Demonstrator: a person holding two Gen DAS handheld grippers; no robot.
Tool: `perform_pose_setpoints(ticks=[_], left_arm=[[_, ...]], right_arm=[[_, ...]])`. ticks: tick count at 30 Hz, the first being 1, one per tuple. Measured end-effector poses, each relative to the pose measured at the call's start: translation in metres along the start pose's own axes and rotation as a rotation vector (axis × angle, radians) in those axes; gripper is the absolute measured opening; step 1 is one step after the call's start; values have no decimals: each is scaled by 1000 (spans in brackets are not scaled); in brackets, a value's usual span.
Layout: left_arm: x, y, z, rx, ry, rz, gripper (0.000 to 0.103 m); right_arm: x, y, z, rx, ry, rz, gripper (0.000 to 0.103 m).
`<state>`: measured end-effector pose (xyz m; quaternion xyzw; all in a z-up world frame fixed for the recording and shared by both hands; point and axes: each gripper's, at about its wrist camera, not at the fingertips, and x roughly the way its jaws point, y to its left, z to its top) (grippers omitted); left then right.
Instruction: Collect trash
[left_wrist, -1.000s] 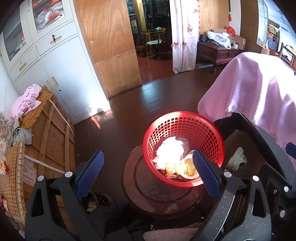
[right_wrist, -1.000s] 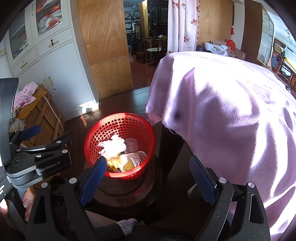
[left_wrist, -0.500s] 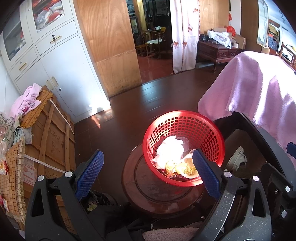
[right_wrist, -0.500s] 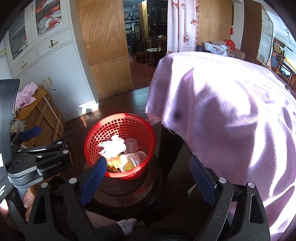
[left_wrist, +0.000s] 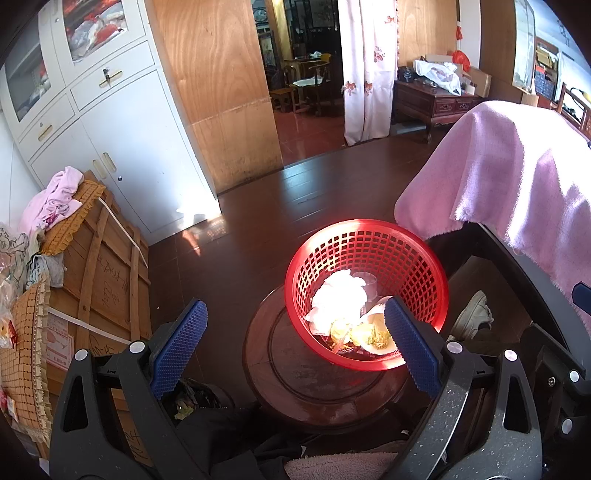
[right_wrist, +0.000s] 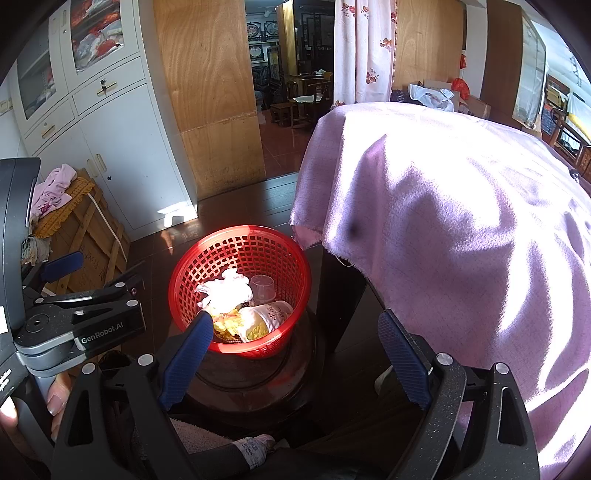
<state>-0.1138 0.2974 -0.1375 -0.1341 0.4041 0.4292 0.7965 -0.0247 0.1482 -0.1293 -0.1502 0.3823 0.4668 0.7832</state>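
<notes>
While both grippers hang with fingers spread wide and empty, the left gripper (left_wrist: 295, 343) and right gripper (right_wrist: 295, 354) face the red basket (right_wrist: 284, 254) on the round wooden stool (left_wrist: 306, 387), holding crumpled tissue (right_wrist: 225, 291), a clear cup (right_wrist: 263, 286) and food wrappers.

A round dark wooden stool (left_wrist: 314, 373) is standing on the dark plank floor (left_wrist: 258, 206) and carrying a red mesh basket (left_wrist: 410, 254), which is sitting toward the stool's right side. Beside it a table draped in a pink cloth (right_wrist: 461, 221) is standing on the same floor. A wooden crate (left_wrist: 107, 273) is resting on the floor at the left, and a pale shoe (left_wrist: 472, 314) is lying under the table.
</notes>
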Motion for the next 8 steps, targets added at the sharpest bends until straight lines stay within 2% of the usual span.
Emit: perform_pose_setpoints(ticks=[8], left_arm=[[-1, 2, -1, -6, -4, 4, 93]], right_arm=[[0, 0, 0, 0, 0, 1, 89]])
